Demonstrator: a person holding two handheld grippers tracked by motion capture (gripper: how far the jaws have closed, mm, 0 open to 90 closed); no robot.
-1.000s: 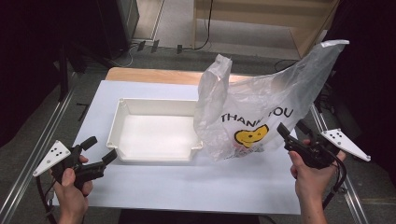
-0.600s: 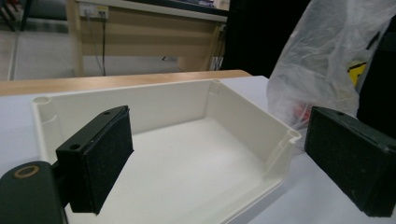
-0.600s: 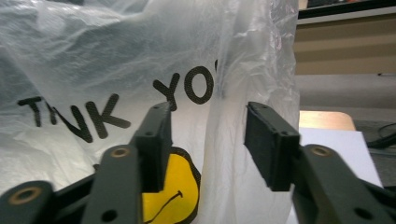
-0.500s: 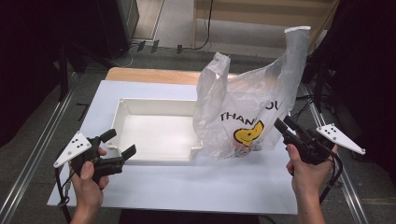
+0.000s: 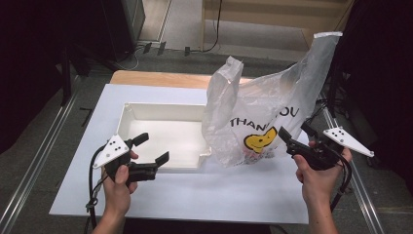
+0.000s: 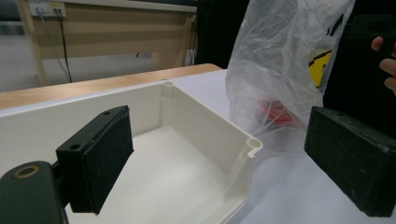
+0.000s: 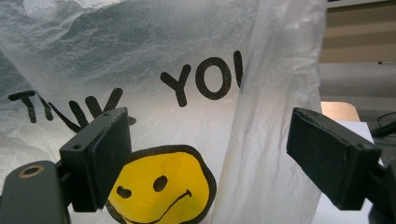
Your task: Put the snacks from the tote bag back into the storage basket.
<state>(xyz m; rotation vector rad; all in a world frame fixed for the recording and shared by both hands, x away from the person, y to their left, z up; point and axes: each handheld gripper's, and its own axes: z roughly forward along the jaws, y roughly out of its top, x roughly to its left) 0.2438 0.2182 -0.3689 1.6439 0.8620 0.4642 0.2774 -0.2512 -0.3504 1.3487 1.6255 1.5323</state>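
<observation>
Thin translucent plastic forms the bag (image 5: 263, 122), which is stood upright on the white table (image 5: 234, 195) just beside the right end of the white tray (image 5: 160, 117). Its long axis is vertical, handles pointed up and the printed face turned toward the right gripper (image 5: 298, 137), presumably so the mouth can be reached. That gripper's jaws have just been opening and are spread wide close before the bag, nothing pinched between them. The left gripper (image 5: 150, 147) is held released over the tray's near edge, aimed at the bag.
</observation>
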